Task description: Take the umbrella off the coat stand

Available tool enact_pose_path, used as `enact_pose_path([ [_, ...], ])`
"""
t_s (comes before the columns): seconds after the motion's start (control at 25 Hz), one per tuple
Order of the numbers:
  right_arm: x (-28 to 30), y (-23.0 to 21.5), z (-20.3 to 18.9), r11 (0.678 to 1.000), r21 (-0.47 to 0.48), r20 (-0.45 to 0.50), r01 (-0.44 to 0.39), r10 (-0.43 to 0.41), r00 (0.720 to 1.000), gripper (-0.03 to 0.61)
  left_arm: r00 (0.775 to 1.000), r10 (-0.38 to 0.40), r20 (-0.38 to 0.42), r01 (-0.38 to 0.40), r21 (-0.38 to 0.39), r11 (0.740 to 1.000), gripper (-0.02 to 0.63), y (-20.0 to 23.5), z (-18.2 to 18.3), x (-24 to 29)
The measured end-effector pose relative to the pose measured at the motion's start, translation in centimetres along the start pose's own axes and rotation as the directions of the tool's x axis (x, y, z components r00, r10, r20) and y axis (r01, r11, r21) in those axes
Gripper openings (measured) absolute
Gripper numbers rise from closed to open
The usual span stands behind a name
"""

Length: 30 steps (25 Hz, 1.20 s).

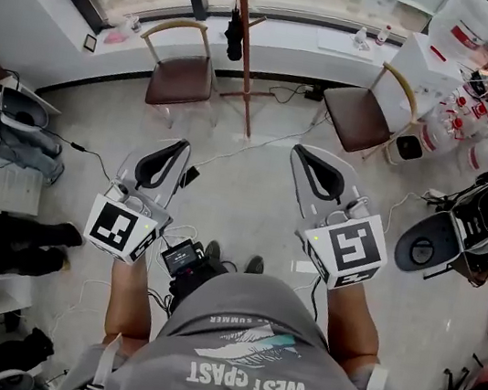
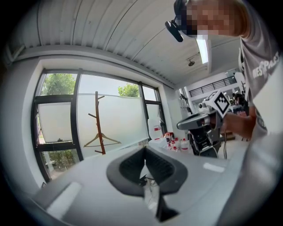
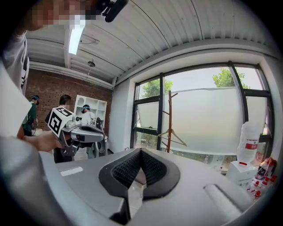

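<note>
A black folded umbrella (image 1: 235, 35) hangs on the brown wooden coat stand (image 1: 243, 69) by the window, at the top middle of the head view. My left gripper (image 1: 175, 148) and right gripper (image 1: 306, 156) are held side by side well short of the stand, both pointing towards it. Each has its jaws shut with nothing between them. The left gripper view shows the coat stand (image 2: 98, 126) far off beyond the left gripper (image 2: 144, 151). In the right gripper view the coat stand (image 3: 169, 119) stands past the right gripper (image 3: 140, 152). I cannot make out the umbrella in either gripper view.
Two wooden chairs (image 1: 181, 72) (image 1: 361, 115) flank the stand's base. A wooden hanger (image 2: 102, 140) hangs on the stand. Cables trail over the floor (image 1: 262, 142). A white cabinet with bottles (image 1: 458, 105) and a black bag (image 1: 484, 225) are at the right; clothes and a person's legs (image 1: 4, 242) at the left.
</note>
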State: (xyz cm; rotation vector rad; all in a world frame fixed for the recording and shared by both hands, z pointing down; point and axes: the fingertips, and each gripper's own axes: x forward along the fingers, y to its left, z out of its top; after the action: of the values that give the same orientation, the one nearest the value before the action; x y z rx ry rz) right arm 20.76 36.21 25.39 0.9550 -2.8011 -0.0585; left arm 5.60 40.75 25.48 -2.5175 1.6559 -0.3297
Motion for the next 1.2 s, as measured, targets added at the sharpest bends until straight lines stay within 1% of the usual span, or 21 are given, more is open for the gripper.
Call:
enact_pose_path([
  [0.16, -0.3, -0.8, -0.5, 1.000, 0.022, 0.000, -0.009, 0.009, 1.000, 0.002, 1.000, -0.001, -0.014, 0.001, 0.004, 1.000, 0.002, -0.8, 0.1, 0.6],
  [0.28, 0.0, -1.4, -0.9, 0.999, 0.039, 0.008, 0.001, -0.001, 1.000, 0.002, 1.000, -0.008, -0.026, 0.008, 0.006, 1.000, 0.002, -0.8, -0.3, 1.2],
  [0.4, 0.6, -2.0, -1.2, 0.999, 0.052, 0.013, 0.012, -0.013, 1.000, 0.002, 0.999, -0.017, -0.032, 0.017, 0.005, 1.000, 0.002, -0.2, -0.6, 2.1],
  [0.52, 1.7, -2.7, -1.5, 0.998, 0.059, 0.008, 0.035, -0.035, 0.999, 0.002, 0.999, -0.042, -0.030, 0.042, 0.007, 0.999, 0.002, 0.8, -1.0, 3.4],
  [0.84, 6.2, -4.4, -0.9, 0.992, 0.064, -0.010, 0.109, -0.109, 0.994, 0.002, 0.994, -0.113, -0.007, 0.113, -0.001, 0.994, 0.002, 5.7, -1.6, 7.7],
  [1.0, 8.8, -5.5, -0.5, 0.985, 0.071, -0.024, 0.156, -0.155, 0.988, 0.002, 0.988, -0.156, -0.001, 0.156, -0.015, 0.988, 0.002, 8.4, -2.5, 10.1],
  [1.2, 12.2, -6.6, -0.1, 0.976, 0.075, -0.028, 0.203, -0.202, 0.979, 0.002, 0.980, -0.199, 0.009, 0.199, -0.013, 0.980, 0.002, 11.8, -3.0, 12.5],
])
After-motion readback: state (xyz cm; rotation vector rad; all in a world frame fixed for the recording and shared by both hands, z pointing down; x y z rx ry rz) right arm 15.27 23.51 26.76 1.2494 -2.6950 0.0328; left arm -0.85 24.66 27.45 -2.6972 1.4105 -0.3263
